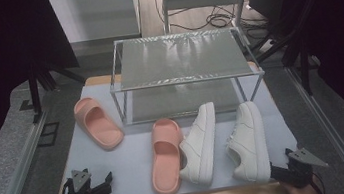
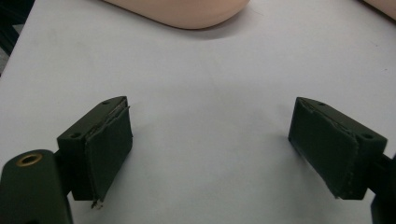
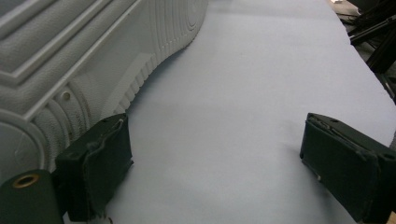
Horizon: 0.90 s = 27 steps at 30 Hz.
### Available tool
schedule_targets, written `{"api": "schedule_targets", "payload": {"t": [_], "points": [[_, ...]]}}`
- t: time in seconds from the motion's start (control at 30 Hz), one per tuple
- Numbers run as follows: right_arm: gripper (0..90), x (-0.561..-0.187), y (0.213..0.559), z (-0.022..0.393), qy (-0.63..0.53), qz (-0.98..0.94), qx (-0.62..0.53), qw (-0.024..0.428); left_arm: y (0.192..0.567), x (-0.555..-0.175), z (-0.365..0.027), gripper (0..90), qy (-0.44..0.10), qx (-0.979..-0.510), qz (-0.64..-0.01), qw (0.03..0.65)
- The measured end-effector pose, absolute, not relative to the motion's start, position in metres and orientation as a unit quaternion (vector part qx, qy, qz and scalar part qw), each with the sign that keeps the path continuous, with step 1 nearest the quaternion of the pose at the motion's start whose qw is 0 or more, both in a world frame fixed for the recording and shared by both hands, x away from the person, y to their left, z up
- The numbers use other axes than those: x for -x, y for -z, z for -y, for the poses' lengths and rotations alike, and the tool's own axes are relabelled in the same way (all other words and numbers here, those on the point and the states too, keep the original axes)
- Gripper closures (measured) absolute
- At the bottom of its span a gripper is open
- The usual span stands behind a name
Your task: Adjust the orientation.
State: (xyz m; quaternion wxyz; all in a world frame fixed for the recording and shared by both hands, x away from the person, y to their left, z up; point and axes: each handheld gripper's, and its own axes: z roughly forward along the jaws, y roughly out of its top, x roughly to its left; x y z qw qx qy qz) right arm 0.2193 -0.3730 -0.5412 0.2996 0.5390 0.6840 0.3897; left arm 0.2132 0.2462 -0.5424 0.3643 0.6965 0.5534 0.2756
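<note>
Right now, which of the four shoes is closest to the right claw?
The white sneaker on the far right: its heel end lies just beside the right claw. The other white sneaker and both pink slides lie farther left.

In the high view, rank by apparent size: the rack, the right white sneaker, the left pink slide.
1. Rack, clearly largest.
2. Right white sneaker.
3. Left pink slide, smallest; it lies farther from the camera, so the gap to the sneaker is unsure.

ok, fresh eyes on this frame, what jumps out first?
Four shoes lined up on the white mat: two pink slides left and centre, two white sneakers to their right. Behind them stands a wire shelf rack, both tiers bare. At the near edge the left gripper and right gripper are open, holding nothing.
</note>
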Motion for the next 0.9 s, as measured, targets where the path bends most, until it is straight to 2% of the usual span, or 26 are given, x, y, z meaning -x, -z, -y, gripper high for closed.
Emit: {"api": "schedule_targets", "payload": {"t": [0.9], "points": [[8.4, -0.219, 0.542, 0.373, -0.392, -0.683, -0.538, 0.301, 0.532, -0.214, -0.246, 16.6, -0.242, -0.708, -0.561, 0.354]]}}
